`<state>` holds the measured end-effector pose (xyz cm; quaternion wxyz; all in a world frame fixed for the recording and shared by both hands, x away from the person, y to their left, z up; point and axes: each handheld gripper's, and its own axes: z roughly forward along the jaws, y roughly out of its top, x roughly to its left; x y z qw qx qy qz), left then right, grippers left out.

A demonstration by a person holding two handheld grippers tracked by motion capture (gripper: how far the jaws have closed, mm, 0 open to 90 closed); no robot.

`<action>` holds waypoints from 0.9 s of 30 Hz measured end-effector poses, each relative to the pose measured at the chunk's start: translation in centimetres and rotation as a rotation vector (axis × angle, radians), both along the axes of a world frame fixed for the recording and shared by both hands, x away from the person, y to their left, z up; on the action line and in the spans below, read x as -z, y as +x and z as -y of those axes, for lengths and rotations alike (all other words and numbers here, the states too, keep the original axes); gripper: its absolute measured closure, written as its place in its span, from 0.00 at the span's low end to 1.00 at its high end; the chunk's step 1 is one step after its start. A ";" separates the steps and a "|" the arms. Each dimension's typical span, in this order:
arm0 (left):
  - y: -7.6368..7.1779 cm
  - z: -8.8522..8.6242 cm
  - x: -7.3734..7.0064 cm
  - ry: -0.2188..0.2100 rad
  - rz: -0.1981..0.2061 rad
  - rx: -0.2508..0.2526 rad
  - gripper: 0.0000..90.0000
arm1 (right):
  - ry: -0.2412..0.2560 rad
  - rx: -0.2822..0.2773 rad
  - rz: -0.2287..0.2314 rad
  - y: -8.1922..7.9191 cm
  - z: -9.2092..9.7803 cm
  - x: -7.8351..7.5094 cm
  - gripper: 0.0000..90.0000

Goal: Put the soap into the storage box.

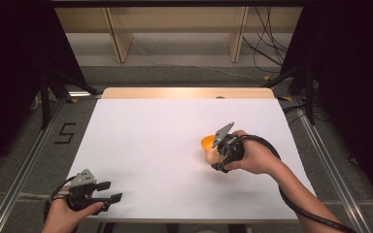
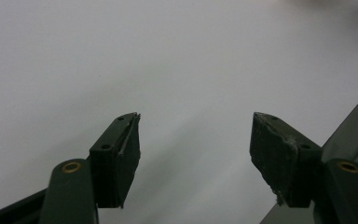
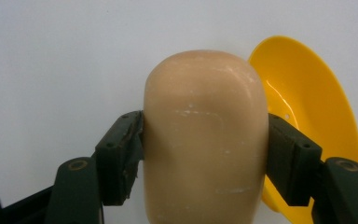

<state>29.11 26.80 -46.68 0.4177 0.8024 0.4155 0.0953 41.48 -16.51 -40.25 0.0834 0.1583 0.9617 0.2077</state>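
The right gripper [image 3: 205, 154] is clamped on a beige rounded object [image 3: 205, 135]: in the right gripper view its two black jaws press flat against opposite sides, about halfway up the body, with the domed end reaching past the fingertips. The surface looks smooth and matte, with a few pale scuffs, and it keeps its shape under the pads. That suggests something fairly firm and light, perhaps a foam or plastic bread roll, though the picture is too soft to settle the material. The straight sides give the pads good flat contact, so the present hold looks sound; a grip nearer the dome would risk the piece squirting out.

Just beside it, on the far side from the camera, lies a yellow dish [image 3: 307, 121], shallow, glossy and probably thin plastic, so likely light and slippery. Whether the beige piece touches it cannot be told.

In the high view the right gripper [image 1: 212, 154] and its load sit right of centre on the white table [image 1: 150, 145], with the dish [image 1: 207, 142] peeking out behind.

The left gripper [image 1: 110, 191] rests at the near left corner, jaws spread wide and holding nothing.
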 end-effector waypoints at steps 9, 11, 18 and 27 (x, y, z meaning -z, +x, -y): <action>0.0 0.0 0.0 -0.007 0.000 -0.007 0.37 | -0.021 -0.063 0.007 1.0 0.5 -0.4 0.39; 0.0 0.0 0.0 -0.007 0.001 -0.007 0.37 | -0.027 -0.039 0.014 1.0 0.6 -0.4 0.39; 0.0 0.0 0.0 -0.007 0.001 -0.008 0.37 | -0.036 -0.066 0.021 1.7 0.8 -0.7 0.39; 0.0 0.0 0.0 -0.007 0.000 -0.008 0.37 | -0.047 -0.026 0.012 1.9 0.9 -0.8 0.39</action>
